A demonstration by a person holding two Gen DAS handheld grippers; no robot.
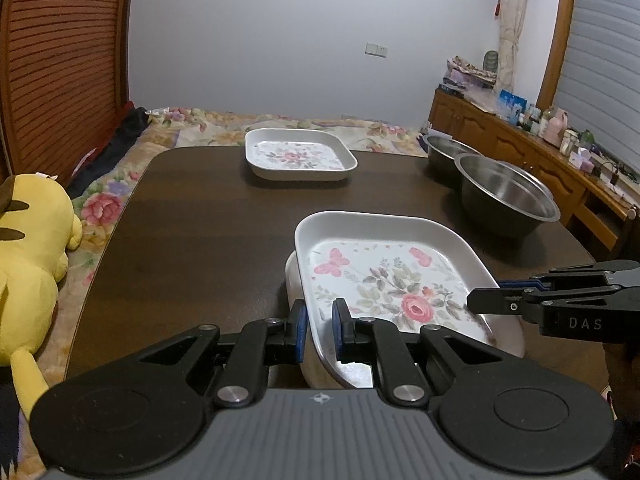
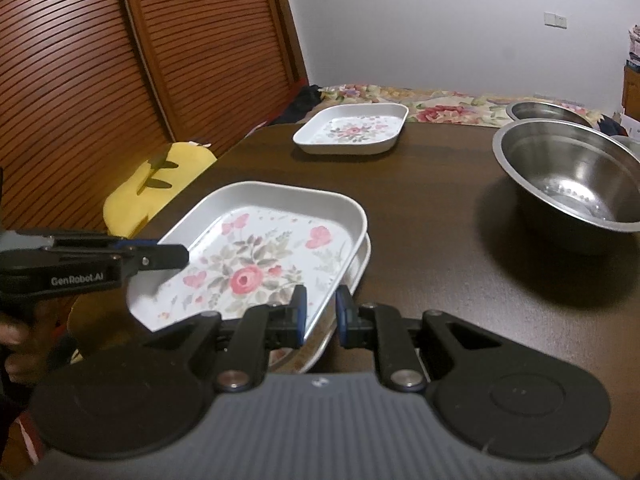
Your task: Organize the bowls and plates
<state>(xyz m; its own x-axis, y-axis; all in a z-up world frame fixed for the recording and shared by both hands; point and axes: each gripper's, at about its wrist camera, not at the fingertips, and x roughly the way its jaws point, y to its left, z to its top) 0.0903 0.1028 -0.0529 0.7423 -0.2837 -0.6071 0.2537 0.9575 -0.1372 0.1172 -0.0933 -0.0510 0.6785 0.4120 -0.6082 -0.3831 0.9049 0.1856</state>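
White rose-patterned plate (image 1: 384, 276), dark brown table (image 1: 208, 216).

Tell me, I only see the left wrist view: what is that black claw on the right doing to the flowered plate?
Observer: The right gripper has the top plate's rim between its fingers, one inside, one outside.
Operator: Is it squeezing?
Observer: I cannot tell. The lower plate shows through the gap beside the rim.
Operator: Who holds the gripper I look from?
Observer: A hand holds the left gripper, whose side reads "GenRobot.AI".
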